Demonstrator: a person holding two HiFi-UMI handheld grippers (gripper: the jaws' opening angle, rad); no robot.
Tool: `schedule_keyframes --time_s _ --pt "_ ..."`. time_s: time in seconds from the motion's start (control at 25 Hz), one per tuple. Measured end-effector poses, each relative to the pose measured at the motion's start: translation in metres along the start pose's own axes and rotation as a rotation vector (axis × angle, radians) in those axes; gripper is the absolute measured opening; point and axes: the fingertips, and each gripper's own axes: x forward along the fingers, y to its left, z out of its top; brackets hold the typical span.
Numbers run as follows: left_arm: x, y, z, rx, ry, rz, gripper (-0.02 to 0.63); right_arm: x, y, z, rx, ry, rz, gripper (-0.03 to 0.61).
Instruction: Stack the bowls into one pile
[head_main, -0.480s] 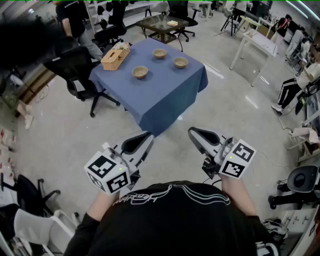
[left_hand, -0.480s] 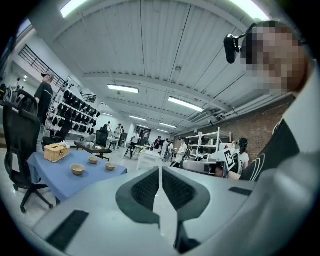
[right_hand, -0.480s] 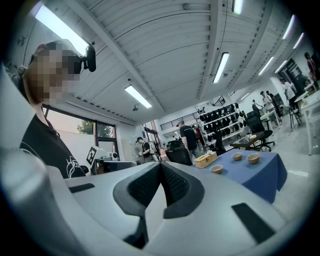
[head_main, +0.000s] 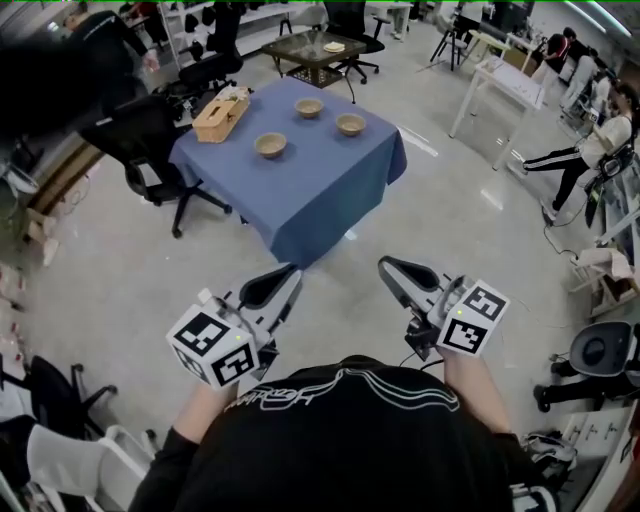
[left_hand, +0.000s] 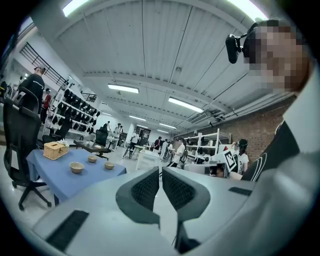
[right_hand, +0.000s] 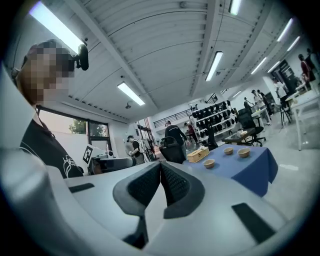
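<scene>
Three tan bowls stand apart on a table with a blue cloth (head_main: 320, 200): one near the left (head_main: 270, 146), one at the back (head_main: 308, 107), one at the right (head_main: 350, 124). The table is some way ahead of me across the floor. My left gripper (head_main: 287, 273) and right gripper (head_main: 390, 267) are held level near my chest, both shut with nothing in them, far from the bowls. The left gripper view shows its jaws (left_hand: 160, 170) together and the bowls (left_hand: 76, 167) small at the left. The right gripper view shows its jaws (right_hand: 160, 164) closed and the bowls (right_hand: 209, 163) at the right.
A wicker box (head_main: 222, 113) sits on the table's back left corner. A black office chair (head_main: 150, 140) stands against the table's left side. A glass table (head_main: 315, 48) lies beyond, a white table (head_main: 505, 85) to the right. People sit at the right edge.
The table with the bowls sits slightly higher and further left in the head view. Both grippers keep their places and stay shut.
</scene>
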Motion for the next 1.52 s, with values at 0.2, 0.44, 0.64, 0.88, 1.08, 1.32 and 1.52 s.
schedule_keyframes --time_s 0.2,0.44,0.64,0.88,1.08,1.32,1.52 --pt "0.013 -0.005 -0.013 -0.017 0.022 -0.005 0.038 -0.015 -0.011 -0.004 -0.013 -0.014 -0.045 0.031" --pt "0.038 0.009 -0.024 -0.033 0.050 -0.008 0.038 -0.015 -0.043 -0.010 -0.038 0.009 -0.078 0.160" --pt "0.086 0.028 -0.028 -0.060 0.082 0.010 0.038 -0.015 -0.100 0.000 -0.012 0.019 -0.106 0.259" --pt "0.152 0.054 -0.023 -0.085 0.109 0.015 0.038 -0.006 -0.172 0.015 -0.005 0.044 -0.132 0.290" --pt "0.211 0.076 -0.014 -0.104 0.110 0.028 0.038 -0.002 -0.230 0.035 -0.008 0.053 -0.118 0.302" --pt "0.263 0.096 -0.003 -0.076 0.100 0.055 0.038 0.007 -0.283 0.054 -0.026 0.053 -0.080 0.307" --pt "0.280 0.108 -0.002 -0.071 0.093 0.080 0.038 0.015 -0.309 0.060 -0.011 0.057 -0.056 0.307"
